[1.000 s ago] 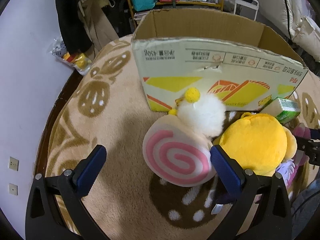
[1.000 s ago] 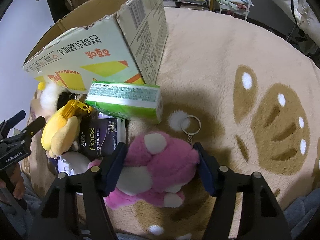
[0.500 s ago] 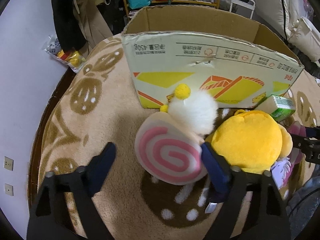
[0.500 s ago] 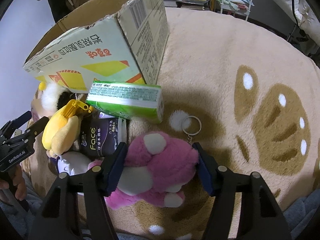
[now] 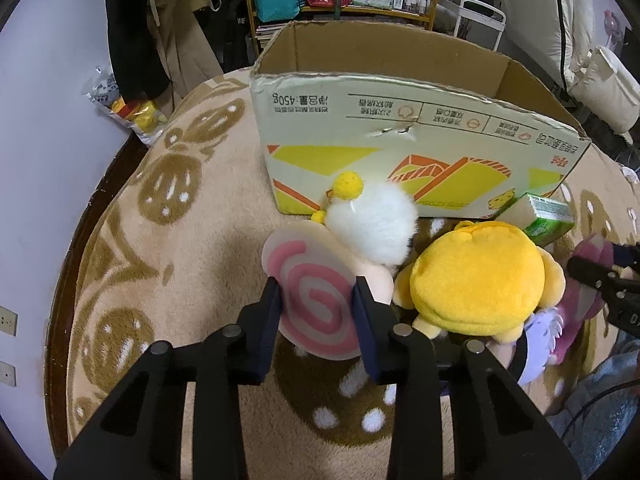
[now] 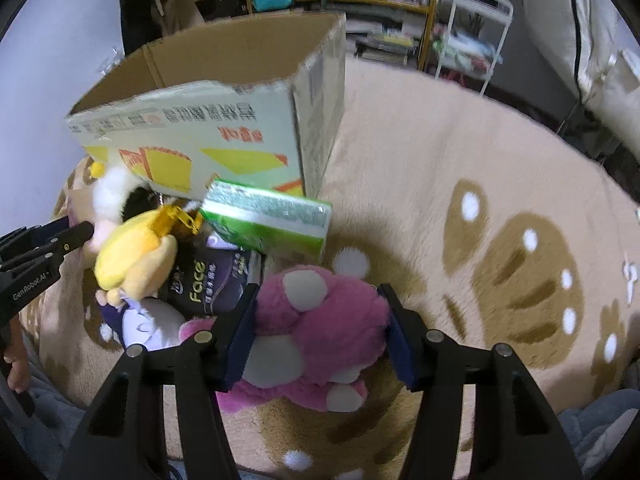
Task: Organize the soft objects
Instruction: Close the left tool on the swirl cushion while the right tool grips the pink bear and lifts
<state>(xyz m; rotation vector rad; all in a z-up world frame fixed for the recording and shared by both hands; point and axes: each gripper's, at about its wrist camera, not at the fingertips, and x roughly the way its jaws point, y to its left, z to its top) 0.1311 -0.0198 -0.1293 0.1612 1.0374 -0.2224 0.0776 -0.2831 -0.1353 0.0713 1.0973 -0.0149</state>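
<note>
From the left wrist, the left gripper (image 5: 316,296), its jaws just closed, squeezes the pink swirl plush (image 5: 310,292) lying before the cardboard box (image 5: 400,152), while from the right wrist the right gripper (image 6: 316,332), jaws narrowing, clasps the pink bear plush (image 6: 320,328) on the rug (image 6: 460,168).

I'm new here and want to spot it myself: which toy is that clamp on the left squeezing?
Find the big cardboard box on the tan rug. In front of its printed wall lies a heap of toys; the left gripper pinches the leftmost one, the swirl plush. Only it shows a flat pink-and-cream spiral face, unlike the white pom-pom and the yellow plush beside it.
</note>
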